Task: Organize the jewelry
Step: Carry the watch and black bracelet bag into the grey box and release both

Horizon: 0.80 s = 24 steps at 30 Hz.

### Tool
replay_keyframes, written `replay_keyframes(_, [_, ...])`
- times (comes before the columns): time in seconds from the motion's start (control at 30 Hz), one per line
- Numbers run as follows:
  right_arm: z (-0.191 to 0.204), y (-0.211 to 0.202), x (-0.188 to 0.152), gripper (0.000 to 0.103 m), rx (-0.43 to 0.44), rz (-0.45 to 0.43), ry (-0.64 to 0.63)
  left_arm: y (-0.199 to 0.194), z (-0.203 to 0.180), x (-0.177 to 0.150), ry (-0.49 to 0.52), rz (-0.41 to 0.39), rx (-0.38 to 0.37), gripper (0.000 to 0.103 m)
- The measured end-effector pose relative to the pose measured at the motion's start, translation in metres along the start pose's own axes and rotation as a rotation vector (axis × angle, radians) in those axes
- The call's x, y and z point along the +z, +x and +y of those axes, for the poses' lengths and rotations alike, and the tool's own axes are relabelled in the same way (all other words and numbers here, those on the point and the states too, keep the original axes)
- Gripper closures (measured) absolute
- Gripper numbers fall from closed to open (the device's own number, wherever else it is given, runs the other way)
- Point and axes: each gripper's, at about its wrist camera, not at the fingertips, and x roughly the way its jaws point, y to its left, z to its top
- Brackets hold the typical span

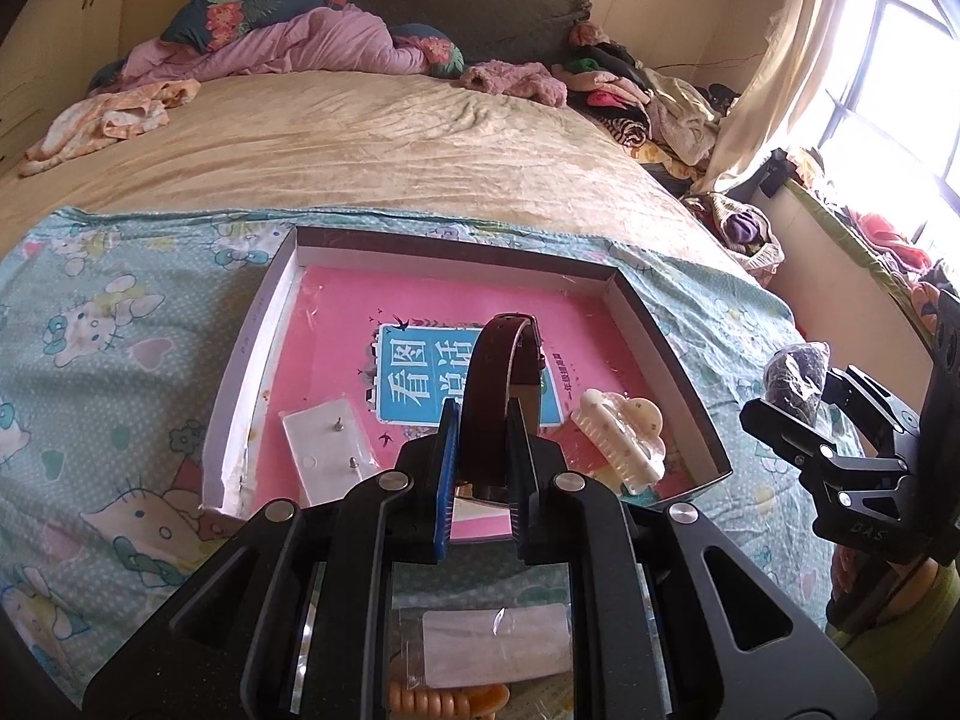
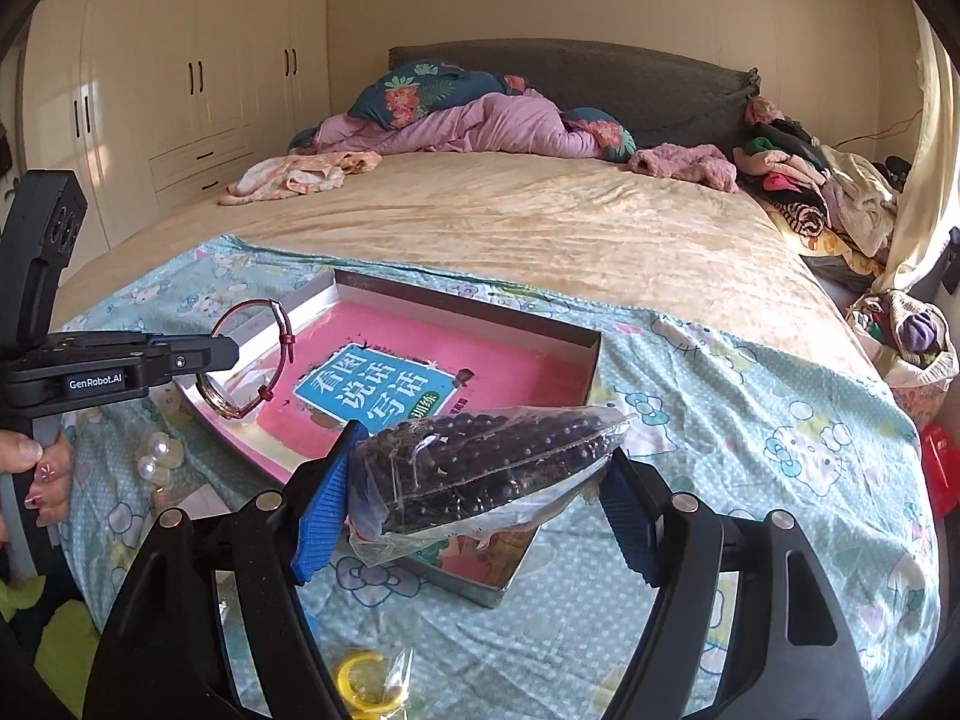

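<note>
My left gripper (image 1: 483,420) is shut on a maroon-strapped wristwatch (image 1: 498,384) and holds it above the near edge of the shallow box (image 1: 252,360). From the right wrist view the watch (image 2: 246,360) hangs from that gripper (image 2: 231,354) over the box's left corner (image 2: 468,303). My right gripper (image 2: 474,480) holds a clear bag of dark beads (image 2: 480,468) between its blue pads, above the box's near corner. It also shows in the left wrist view (image 1: 780,414) with the bead bag (image 1: 795,378).
The box holds a pink book (image 1: 420,324), a white earring card (image 1: 330,450) and a cream hair claw (image 1: 624,432). On the Hello Kitty cloth (image 2: 750,450) lie pearl pieces (image 2: 157,456), a yellow ring in a bag (image 2: 366,681) and an orange coiled item (image 1: 444,699). Clothes are piled at the bed's far right (image 2: 810,192).
</note>
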Motion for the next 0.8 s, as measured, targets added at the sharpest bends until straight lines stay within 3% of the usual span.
replay_keyframes(0.8, [0.004, 0.055, -0.016, 0.03, -0.022, 0.119, -0.072, 0.05, 0.011, -0.008, -0.014, 0.108, -0.01, 0.095])
